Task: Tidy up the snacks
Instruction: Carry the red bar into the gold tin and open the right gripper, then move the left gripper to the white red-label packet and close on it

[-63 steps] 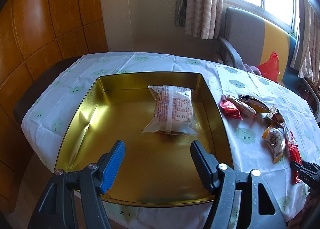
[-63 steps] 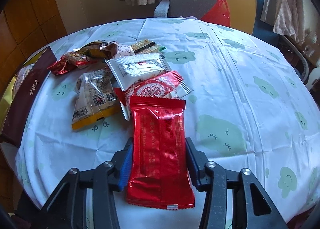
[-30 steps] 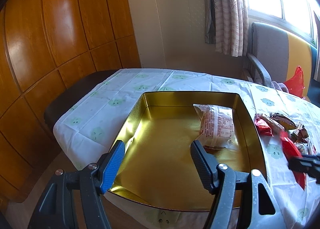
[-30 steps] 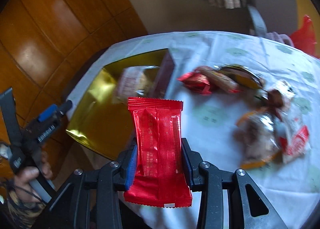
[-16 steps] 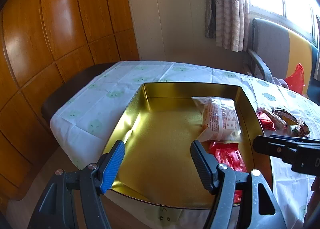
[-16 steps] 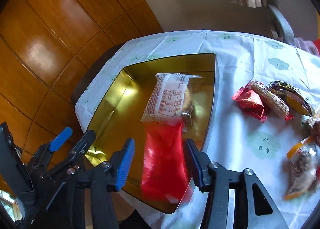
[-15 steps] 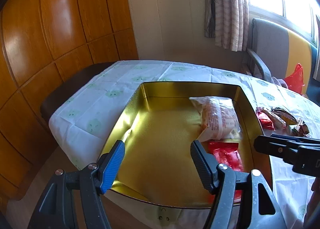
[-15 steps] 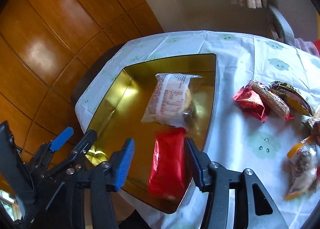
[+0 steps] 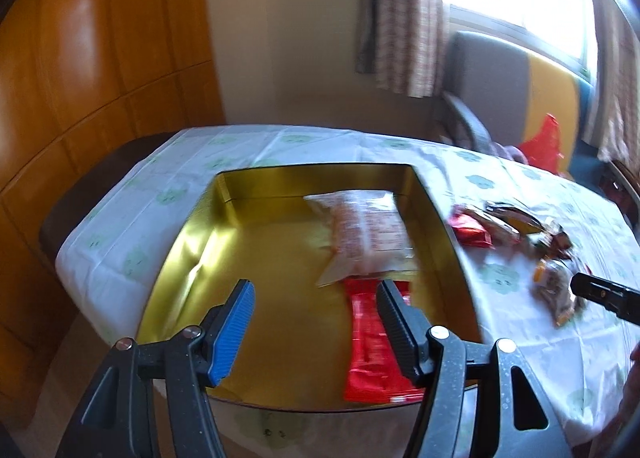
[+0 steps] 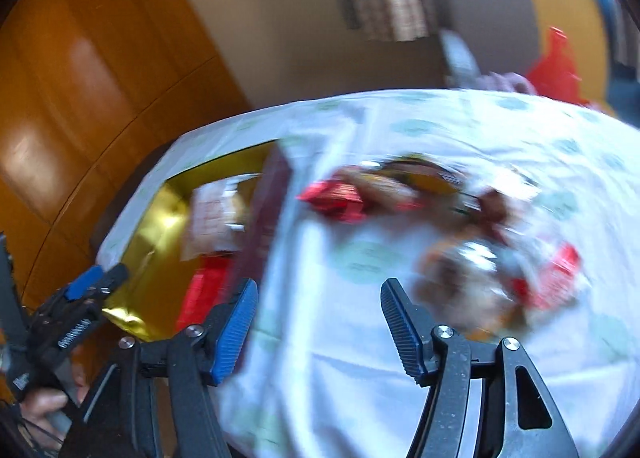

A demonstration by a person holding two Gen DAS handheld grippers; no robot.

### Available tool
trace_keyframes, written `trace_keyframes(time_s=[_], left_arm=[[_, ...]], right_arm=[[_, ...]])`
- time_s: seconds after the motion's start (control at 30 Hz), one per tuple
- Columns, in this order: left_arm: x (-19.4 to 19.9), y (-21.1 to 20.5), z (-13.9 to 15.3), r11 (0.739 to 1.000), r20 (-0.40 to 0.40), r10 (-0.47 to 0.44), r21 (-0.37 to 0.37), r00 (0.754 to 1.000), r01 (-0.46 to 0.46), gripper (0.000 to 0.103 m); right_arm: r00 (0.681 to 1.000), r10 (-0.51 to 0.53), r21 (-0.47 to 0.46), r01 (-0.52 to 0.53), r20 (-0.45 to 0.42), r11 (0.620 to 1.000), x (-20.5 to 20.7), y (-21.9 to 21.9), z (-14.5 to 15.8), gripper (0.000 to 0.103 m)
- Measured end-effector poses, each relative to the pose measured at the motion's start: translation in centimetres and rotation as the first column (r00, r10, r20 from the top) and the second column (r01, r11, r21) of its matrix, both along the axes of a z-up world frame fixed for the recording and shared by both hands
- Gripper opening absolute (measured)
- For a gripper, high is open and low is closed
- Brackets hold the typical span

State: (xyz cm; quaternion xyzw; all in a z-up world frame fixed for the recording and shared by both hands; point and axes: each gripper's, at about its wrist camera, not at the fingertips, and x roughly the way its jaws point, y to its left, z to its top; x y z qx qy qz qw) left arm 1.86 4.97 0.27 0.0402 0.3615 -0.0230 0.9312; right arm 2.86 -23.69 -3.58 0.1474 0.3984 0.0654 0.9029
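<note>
The left gripper (image 9: 314,300) is hovering over the gold tin (image 9: 192,258), its jaws apart and empty after just closing a little. Inside the tin, a pale packet (image 9: 366,236) is lying toward the far right side, and a red packet (image 9: 374,342) is lying just in front of it. On the tablecloth (image 9: 520,185) right of the tin, loose snacks (image 9: 516,232) are lying in a cluster. The right gripper (image 10: 318,304) is hanging above the cloth, its jaws just opening, with nothing between them.

A chair (image 9: 492,73) and checked curtain (image 9: 400,9) stand behind the cloud-print tablecloth (image 9: 320,145), beside wood panelling (image 9: 80,57).
</note>
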Motion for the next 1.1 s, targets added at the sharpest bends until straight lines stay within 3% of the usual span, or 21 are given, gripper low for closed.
trace_keyframes(time_s=[0.2, 0.3, 0.53, 0.6, 0.67, 0.8, 0.93, 1.03, 1.1], left_arm=[[-0.2, -3.9, 0.7, 0.989, 0.003, -0.145, 0.026, 0.989, 0.145, 0.063], [0.2, -6.2, 1.0, 0.972, -0.017, -0.236, 0.023, 0.972, 0.236, 0.063], [0.7, -12.7, 1.0, 0.897, -0.084, -0.442, -0.045, 0.893, 0.440, 0.063], [0.8, -14.4, 0.9, 0.876, -0.099, -0.481, -0.066, 0.871, 0.477, 0.058], [0.8, -16.5, 0.9, 0.845, -0.098, -0.535, -0.057, 0.839, 0.532, 0.057], [0.4, -20.8, 0.9, 0.754, -0.093, -0.654, -0.009, 0.751, 0.656, 0.050], [0.6, -25.7, 0.4, 0.629, -0.121, -0.769, 0.031, 0.628, 0.777, 0.049], [0.9, -29.0, -0.2, 0.554, -0.154, -0.815, 0.077, 0.558, 0.829, 0.049], [1.5, -31.3, -0.7, 0.517, -0.185, -0.832, 0.087, 0.523, 0.852, 0.049]], right_arm=[[0.990, -0.129, -0.050, 0.127, -0.056, 0.991, -2.7, -5.3, -2.1, 0.070], [0.980, -0.179, -0.083, 0.172, -0.088, 0.982, -4.0, -7.4, -3.4, 0.070], [0.959, -0.260, -0.111, 0.247, -0.117, 0.963, -5.7, -10.7, -5.1, 0.070], [0.956, -0.273, -0.128, 0.258, -0.110, 0.958, -6.0, -11.1, -5.2, 0.070], [0.954, -0.279, -0.129, 0.264, -0.110, 0.956, -6.1, -11.5, -5.3, 0.070], [0.951, -0.289, -0.139, 0.273, -0.113, 0.952, -6.6, -12.1, -5.6, 0.070], [0.952, -0.285, -0.156, 0.266, -0.112, 0.951, -6.9, -12.5, -6.1, 0.072], [0.956, -0.271, -0.147, 0.254, -0.110, 0.956, -7.1, -12.6, -6.5, 0.073], [0.962, -0.252, -0.150, 0.235, -0.107, 0.960, -7.0, -12.4, -6.5, 0.078]])
